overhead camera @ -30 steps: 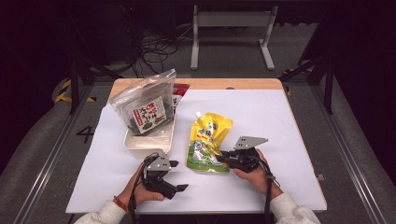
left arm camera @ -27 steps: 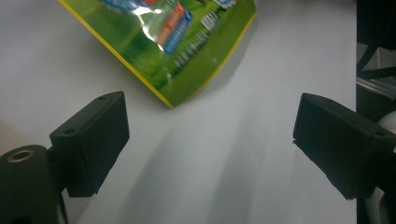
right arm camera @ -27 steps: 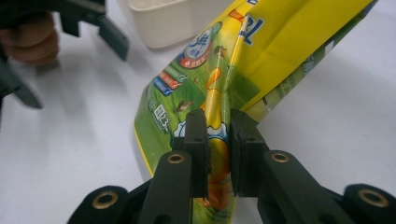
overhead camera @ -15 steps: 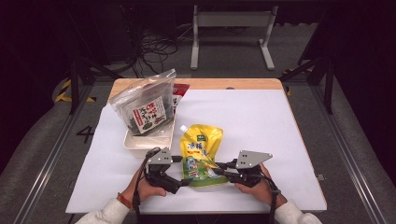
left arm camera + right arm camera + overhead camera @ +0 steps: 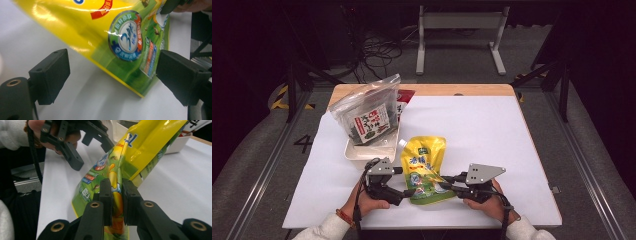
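The right gripper (image 5: pixel 117 195) has its jaws clamped on the lower edge of the yellow-green spout pouch (image 5: pixel 424 167), low centre of the high view. The left gripper (image 5: pixel 112 75) stands with jaws wide apart, the pouch's corner between them, untouched. Held by one thin seam, the glossy film could slip or twist free, I judge. Its round blue seal carries Chinese characters I cannot read. Behind, a seaweed bag (image 5: pixel 367 117) rests in a white tray (image 5: pixel 357 150) on the tabletop (image 5: pixel 492 130).

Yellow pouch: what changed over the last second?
The yellow pouch, pinched by the right gripper, came toward the person and the left gripper, whose open jaws now flank its corner. The seaweed bag and white tray stayed put.
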A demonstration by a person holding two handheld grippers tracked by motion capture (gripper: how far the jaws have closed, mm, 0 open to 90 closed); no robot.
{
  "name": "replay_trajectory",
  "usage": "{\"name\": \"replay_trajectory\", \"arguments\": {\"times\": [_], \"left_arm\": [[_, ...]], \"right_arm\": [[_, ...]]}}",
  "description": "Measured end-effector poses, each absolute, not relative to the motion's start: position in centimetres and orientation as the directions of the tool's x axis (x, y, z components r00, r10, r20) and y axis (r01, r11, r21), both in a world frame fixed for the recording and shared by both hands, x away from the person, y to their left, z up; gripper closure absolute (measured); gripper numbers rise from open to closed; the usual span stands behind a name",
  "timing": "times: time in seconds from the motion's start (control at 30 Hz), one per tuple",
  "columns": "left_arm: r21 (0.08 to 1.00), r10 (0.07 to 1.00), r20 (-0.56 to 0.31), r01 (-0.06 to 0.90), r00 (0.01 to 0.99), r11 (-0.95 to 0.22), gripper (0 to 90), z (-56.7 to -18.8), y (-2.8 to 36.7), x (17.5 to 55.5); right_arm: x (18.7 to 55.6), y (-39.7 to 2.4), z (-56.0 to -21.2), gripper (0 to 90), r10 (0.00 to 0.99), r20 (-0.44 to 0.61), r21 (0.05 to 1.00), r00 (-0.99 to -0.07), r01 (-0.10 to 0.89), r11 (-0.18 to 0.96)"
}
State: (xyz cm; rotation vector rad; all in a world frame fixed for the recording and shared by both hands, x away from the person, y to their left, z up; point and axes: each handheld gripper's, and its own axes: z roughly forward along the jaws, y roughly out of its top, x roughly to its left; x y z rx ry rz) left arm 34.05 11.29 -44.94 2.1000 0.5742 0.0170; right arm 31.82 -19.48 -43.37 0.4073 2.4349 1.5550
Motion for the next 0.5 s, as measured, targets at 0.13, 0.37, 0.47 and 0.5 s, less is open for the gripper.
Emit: {"name": "replay_trajectory", "arguments": {"times": [0.13, 0.37, 0.47, 0.5], "left_arm": [[0.808, 0.400, -0.203, 0.383, 0.894, -0.447, 12.7, -44.7, 10.7, 34.0], [0.860, 0.399, -0.201, 0.356, 0.895, -0.366, 29.6, -43.4, 11.5, 33.5], [0.880, 0.350, -0.188, 0.316, 0.918, -0.356, 44.3, -42.9, 11.6, 32.9], [0.883, 0.339, -0.160, 0.288, 0.927, -0.371, 48.8, -42.7, 11.2, 32.5]], "right_arm": [[31.6, -18.8, -43.5, 80.2, 0.327, -0.036, 0.911, -0.944, 0.103, 0.399], [31.1, -18.0, -43.3, 79.2, 0.320, -0.067, 0.910, -0.945, 0.073, 0.407], [31.2, -17.8, -42.9, 78.3, 0.343, -0.072, 0.919, -0.937, 0.072, 0.388], [31.2, -17.6, -42.7, 77.7, 0.352, -0.071, 0.923, -0.933, 0.073, 0.378]]}}
